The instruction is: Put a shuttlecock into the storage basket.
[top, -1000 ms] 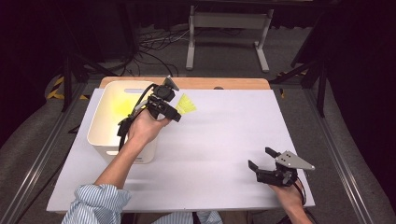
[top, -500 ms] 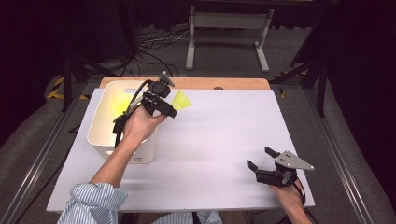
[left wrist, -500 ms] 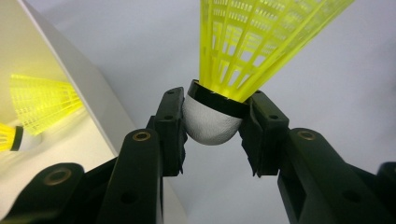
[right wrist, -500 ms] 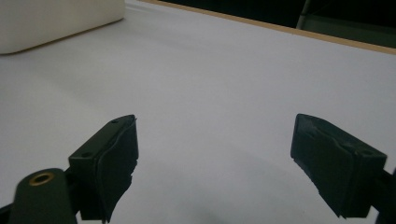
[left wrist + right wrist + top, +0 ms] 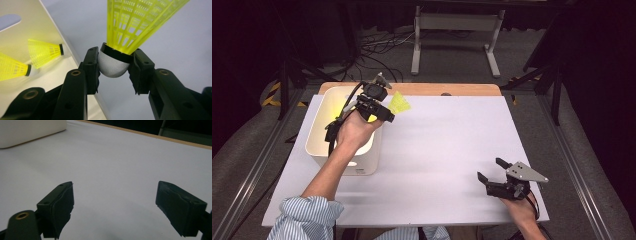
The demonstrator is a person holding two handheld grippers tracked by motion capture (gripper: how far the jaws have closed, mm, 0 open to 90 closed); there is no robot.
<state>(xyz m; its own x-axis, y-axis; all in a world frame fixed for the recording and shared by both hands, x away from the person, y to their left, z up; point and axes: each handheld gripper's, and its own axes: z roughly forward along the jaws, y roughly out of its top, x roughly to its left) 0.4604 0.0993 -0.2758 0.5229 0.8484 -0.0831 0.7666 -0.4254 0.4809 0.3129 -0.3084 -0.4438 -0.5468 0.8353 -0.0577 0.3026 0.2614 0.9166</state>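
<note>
- White bin (image 5: 364, 162): it sits at the left of the high view on the white worktop (image 5: 447, 145), open side up. In the left gripper view its pale inside fills the left of the frame, with two yellow shuttlecocks lying there, one at the far left (image 5: 12, 68) and one just right of it (image 5: 45, 52).
- Left gripper (image 5: 379, 107): it hangs over the bin's far right corner, in the upper left of the high view. Its fingers (image 5: 91, 68) pinch the held shuttlecock (image 5: 115, 63) by the white cork, one pad on each side just under the black band, skirt pointing away from the hand.
- Where that shuttlecock is: in the high view its yellow skirt (image 5: 399, 104) pokes past the bin's right rim, over the worktop rather than over the opening.
- Doing the step well, as I judge it: this looks like carrying the shuttlecock into the bin. The hand should travel further toward the left of the frame until cork and skirt are both clear inside the rim, then lower a little before the fingers part, so the light thing drops straight and does not bounce out.
- Keep the pinch steady on the rounded cork; a squeeze that slides off the dome could flick it away.
- Right gripper (image 5: 494, 172): at the lower right of the high view, low over the bare worktop, fingers (image 5: 60, 205) spread wide with nothing between them. It is well apart from the bin and can wait there.
</note>
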